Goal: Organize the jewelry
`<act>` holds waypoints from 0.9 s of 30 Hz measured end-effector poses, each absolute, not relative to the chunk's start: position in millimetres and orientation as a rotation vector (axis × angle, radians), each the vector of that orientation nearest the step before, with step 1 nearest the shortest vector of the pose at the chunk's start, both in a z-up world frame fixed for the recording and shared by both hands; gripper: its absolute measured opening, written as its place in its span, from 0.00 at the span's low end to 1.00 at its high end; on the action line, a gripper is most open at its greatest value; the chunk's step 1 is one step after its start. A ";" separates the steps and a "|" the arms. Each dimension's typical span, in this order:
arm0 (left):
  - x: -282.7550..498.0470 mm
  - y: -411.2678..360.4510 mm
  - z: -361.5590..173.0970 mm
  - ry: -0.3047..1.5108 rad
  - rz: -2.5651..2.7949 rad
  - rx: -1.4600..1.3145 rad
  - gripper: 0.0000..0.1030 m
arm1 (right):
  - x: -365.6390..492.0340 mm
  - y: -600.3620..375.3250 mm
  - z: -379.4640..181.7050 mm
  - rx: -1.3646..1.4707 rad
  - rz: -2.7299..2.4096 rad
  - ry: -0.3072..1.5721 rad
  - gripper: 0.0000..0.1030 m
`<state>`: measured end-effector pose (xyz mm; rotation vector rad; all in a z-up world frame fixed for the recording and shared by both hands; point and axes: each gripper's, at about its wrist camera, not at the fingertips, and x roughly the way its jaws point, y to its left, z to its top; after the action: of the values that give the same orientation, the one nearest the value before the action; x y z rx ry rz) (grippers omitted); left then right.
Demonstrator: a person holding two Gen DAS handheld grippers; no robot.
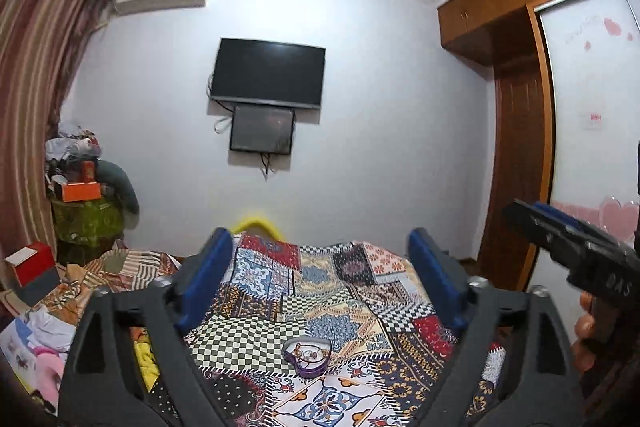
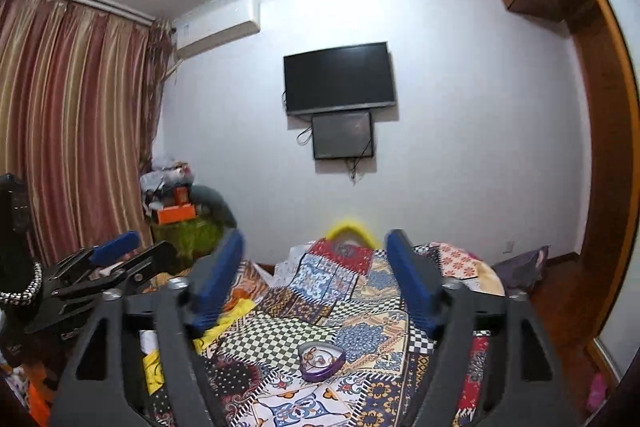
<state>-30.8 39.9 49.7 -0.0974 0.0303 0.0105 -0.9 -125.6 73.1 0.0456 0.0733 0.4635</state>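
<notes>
Your left gripper (image 1: 320,247) and right gripper (image 2: 316,247) hang spread, empty, above the purple heart-shaped jewelry tin (image 1: 307,355) mid-bed on the patchwork bedspread (image 1: 360,307).

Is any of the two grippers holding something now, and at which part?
Nothing is held. The left gripper and right gripper have empty, open jaws above the heart-shaped box.

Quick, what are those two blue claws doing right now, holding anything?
Left gripper: open, holding nothing.
Right gripper: open, holding nothing.
The heart-shaped box sits untouched on the bedspread.
</notes>
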 end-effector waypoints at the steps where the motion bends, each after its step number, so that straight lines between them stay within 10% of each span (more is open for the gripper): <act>1: -34.8 38.5 50.1 0.024 0.020 -0.097 0.93 | -1.2 -125.5 71.3 0.045 0.454 0.073 0.83; 27: -47.9 38.0 38.4 0.056 0.043 -0.103 0.96 | -18.5 -138.9 56.7 0.014 0.413 0.111 0.96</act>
<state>-47.9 38.0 38.4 -0.1026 0.0559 0.0431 -18.5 -138.9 56.7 0.0139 0.1113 0.4131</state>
